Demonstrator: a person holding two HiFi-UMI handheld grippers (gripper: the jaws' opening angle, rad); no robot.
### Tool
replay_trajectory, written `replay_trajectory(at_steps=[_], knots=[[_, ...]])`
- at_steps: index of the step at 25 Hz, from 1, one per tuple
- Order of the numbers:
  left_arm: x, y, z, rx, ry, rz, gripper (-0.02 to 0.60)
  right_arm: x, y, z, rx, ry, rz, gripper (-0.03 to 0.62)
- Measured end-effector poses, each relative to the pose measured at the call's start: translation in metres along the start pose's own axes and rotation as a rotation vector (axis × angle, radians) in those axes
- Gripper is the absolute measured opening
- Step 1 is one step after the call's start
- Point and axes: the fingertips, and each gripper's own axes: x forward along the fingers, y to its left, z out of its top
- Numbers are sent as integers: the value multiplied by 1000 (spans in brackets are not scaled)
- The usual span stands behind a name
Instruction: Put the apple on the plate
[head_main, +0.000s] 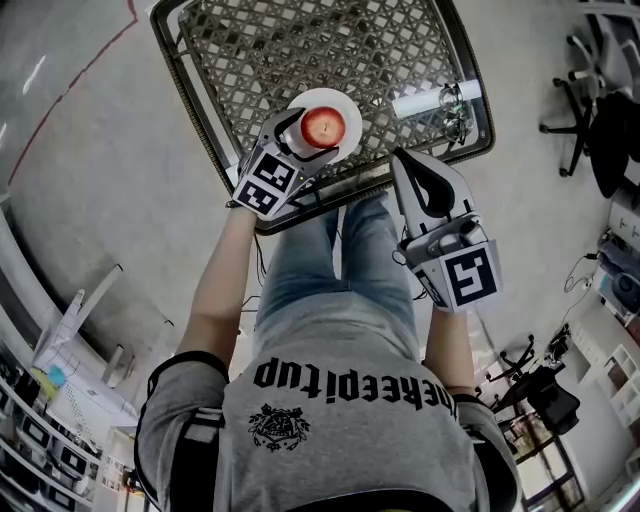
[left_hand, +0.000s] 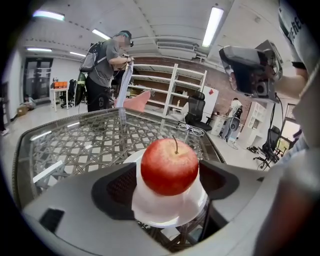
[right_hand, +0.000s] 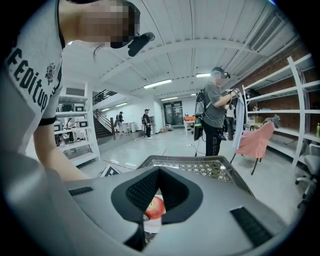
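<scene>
A red apple (head_main: 322, 127) with a short stem sits upright on a small white plate (head_main: 341, 99) near the front edge of the lattice table (head_main: 300, 50). My left gripper (head_main: 311, 142) is open, one jaw on each side of the apple. In the left gripper view the apple (left_hand: 169, 166) rests on the plate (left_hand: 170, 214), with a small gap to each dark pad (left_hand: 117, 186). My right gripper (head_main: 408, 166) is shut and empty, held just off the table's front edge, right of the plate. The right gripper view shows its jaws (right_hand: 160, 172) closed, with the apple (right_hand: 155, 207) glimpsed below them.
A white tube (head_main: 436, 98) and a pair of glasses (head_main: 456, 122) lie at the table's right side. Office chairs (head_main: 592, 110) stand on the floor to the right. A person (left_hand: 106, 70) stands beyond the table's far end near shelving (left_hand: 167, 90).
</scene>
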Motion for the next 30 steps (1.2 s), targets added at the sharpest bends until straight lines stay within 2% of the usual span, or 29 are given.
replay_trajectory(at_steps=[7,10,13,15,21,25,30], knots=[[-13,-1,5,0,-20,19,417,-4,1,1,-3,-10,8,-1],[-22,-6,9,-10,-43,18,417,-4,3,9,6,-45,9,-2],[-36,-8,15,-9,-73,41,396,-4,10,13,-2,-56,38,-2],[-44,-8,21,-1,-93,75,339,-4,14,11,-20,-36,67,-2],[-70,-7,39,5,-151,198,98,-3,21,20,-53,-47,137,-1],[-88,-11,49,0,-180,255,35,-3,29,27,-74,-56,184,0],[-105,-17,63,-6,-209,325,17,1,34,46,-80,-114,242,-1]])
